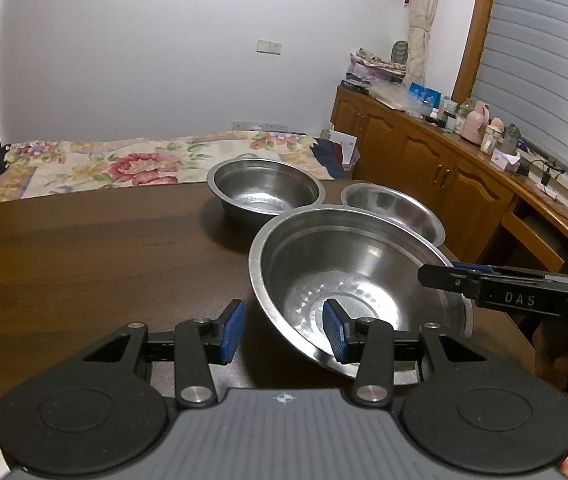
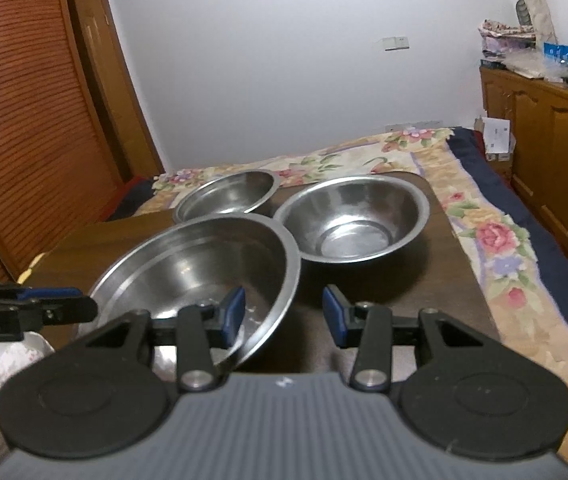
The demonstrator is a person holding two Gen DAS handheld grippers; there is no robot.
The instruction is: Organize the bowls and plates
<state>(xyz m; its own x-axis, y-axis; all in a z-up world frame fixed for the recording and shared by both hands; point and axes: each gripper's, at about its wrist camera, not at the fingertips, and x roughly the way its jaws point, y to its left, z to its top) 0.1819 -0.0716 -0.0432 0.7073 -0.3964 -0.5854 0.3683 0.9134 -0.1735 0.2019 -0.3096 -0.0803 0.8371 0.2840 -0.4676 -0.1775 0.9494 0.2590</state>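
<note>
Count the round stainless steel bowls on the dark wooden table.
3. The large steel bowl sits nearest, between both grippers; a medium steel bowl and a smaller steel bowl sit behind it. None appears hidden.

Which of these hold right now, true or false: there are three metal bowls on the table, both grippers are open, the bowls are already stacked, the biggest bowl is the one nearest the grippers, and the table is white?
1. Three metal bowls sit on the table. True: the big bowl, the medium bowl and the small bowl.
2. Both grippers are open. True: left gripper and right gripper both show a wide gap.
3. The bowls are stacked. False: they sit side by side, none inside another.
4. The biggest bowl is nearest the grippers. True.
5. The table is white. False: it is dark brown wood.
</note>
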